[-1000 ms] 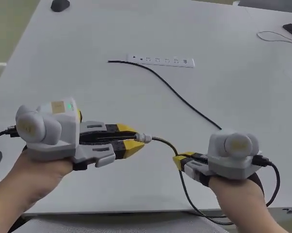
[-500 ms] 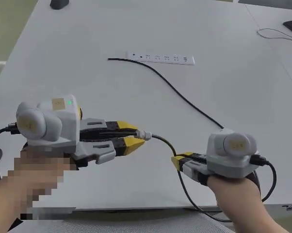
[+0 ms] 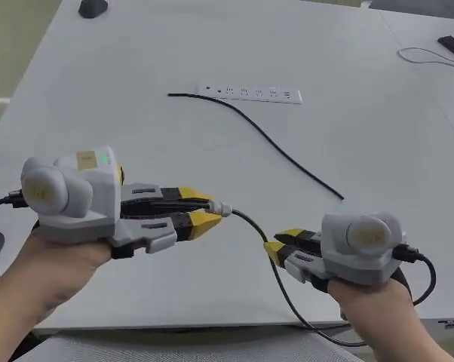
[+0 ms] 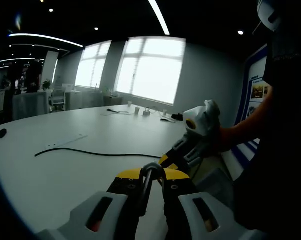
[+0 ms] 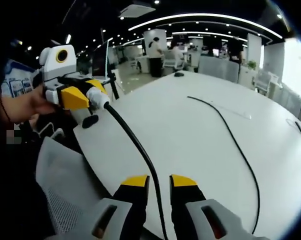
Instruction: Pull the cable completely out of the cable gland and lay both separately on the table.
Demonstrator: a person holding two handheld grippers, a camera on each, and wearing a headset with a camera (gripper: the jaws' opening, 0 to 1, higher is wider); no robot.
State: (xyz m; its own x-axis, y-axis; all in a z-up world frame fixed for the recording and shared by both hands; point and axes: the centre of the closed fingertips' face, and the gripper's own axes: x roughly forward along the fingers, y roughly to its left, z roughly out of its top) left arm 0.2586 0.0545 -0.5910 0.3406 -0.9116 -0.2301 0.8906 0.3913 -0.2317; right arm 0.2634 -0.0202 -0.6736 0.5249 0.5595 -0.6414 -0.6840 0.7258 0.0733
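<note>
Left tool (image 3: 209,212): clamped on cable gland (image 3: 222,209).
Right tool (image 3: 278,245): right of gland, jaws narrowly parted around cable (image 3: 287,158).
Cable: enters gland; far end on worktop (image 3: 363,113).

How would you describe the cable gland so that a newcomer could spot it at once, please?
Over the near edge of the white table, find the left gripper. The cable gland is the small white fitting pinched at its yellow tips, a black cable trailing from it; the long white power strip, by contrast, lies flat farther back.
</note>
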